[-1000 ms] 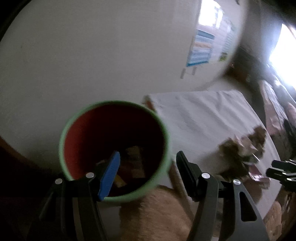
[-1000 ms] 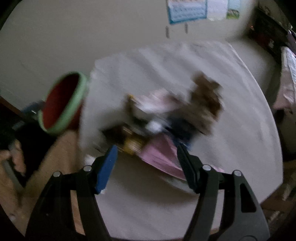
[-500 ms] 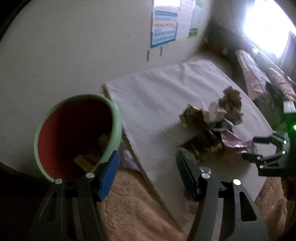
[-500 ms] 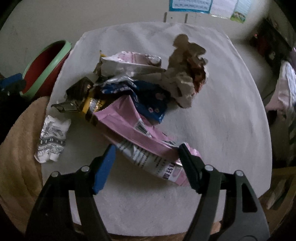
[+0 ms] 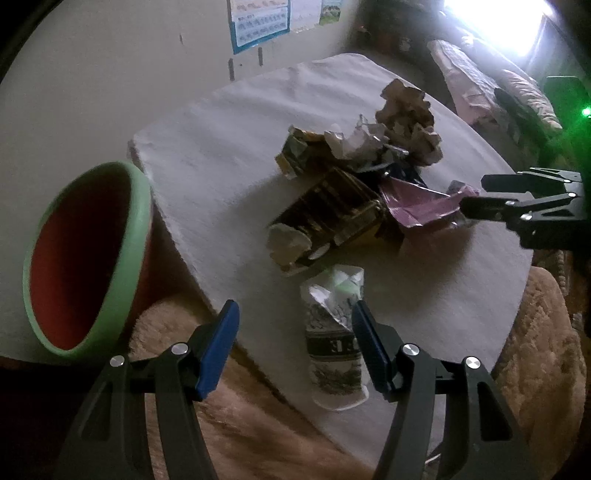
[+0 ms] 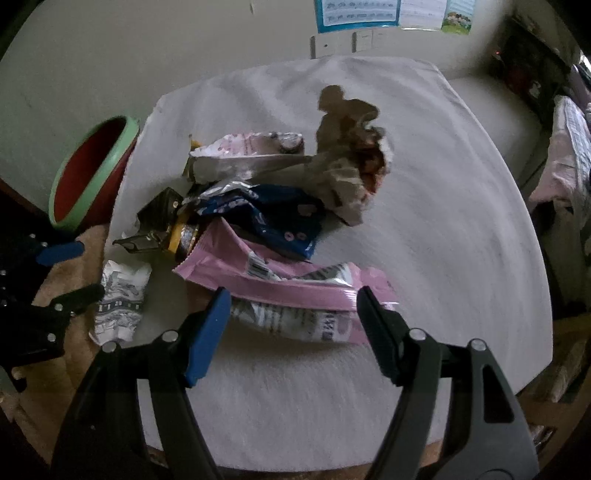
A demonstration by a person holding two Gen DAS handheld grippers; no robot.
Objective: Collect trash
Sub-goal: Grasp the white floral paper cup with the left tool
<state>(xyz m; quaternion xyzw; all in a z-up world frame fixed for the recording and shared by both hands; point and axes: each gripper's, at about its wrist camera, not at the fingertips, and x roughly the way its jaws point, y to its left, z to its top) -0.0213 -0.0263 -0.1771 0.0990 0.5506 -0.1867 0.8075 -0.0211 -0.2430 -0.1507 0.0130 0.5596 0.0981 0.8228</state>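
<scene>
A pile of trash lies on the white table (image 6: 443, 229): a pink wrapper (image 6: 291, 295), a blue wrapper (image 6: 280, 218), crumpled brown paper (image 6: 351, 173), a dark gold-black packet (image 5: 332, 214) and a crushed paper cup (image 5: 334, 328) near the table's edge. A red bin with a green rim (image 5: 81, 258) stands left of the table, also in the right wrist view (image 6: 92, 173). My left gripper (image 5: 295, 343) is open and empty, just short of the crushed cup. My right gripper (image 6: 293, 325) is open, its tips on either side of the pink wrapper's near end.
A tan fuzzy rug (image 5: 535, 369) lies under the table. Posters (image 6: 358, 14) hang on the wall behind. A bed with pink bedding (image 6: 569, 155) is at the far right.
My left gripper has swung from above the bin's mouth to the table, now facing the crushed cup. My right gripper has moved closer to the pink wrapper.
</scene>
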